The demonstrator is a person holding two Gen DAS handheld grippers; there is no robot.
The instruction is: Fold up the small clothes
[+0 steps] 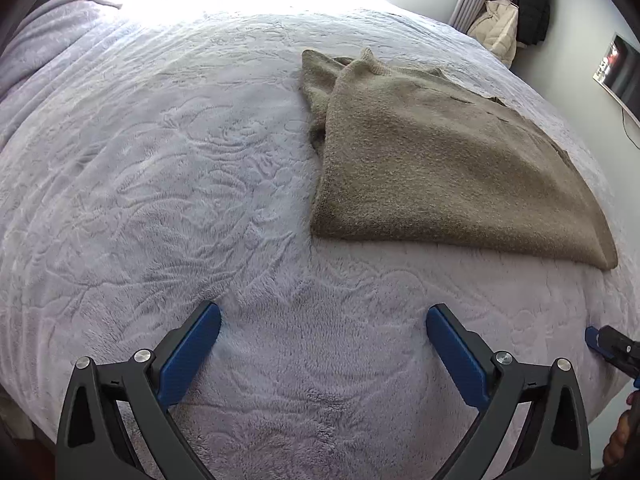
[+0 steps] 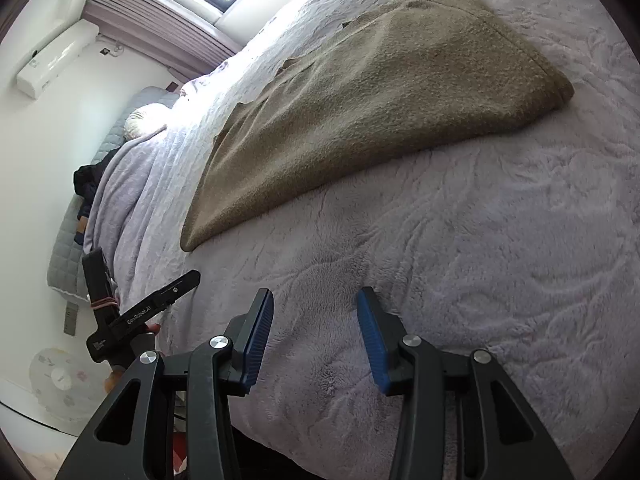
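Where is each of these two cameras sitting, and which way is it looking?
Left wrist: rides on the left gripper, looking across the bed at the folded brown sweater; jaws wide open, right gripper's tip at the right edge.
Right wrist: rides on the right gripper, tilted, facing the same sweater; jaws open, left gripper and fingers at lower left.
Shared: sweater, bed, window.

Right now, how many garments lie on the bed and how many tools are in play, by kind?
Brown knit garments: 1, the brown sweater, folded over on the bedspread.
Tools: 2, the left tool and right tool, both open and empty.
Total: 3
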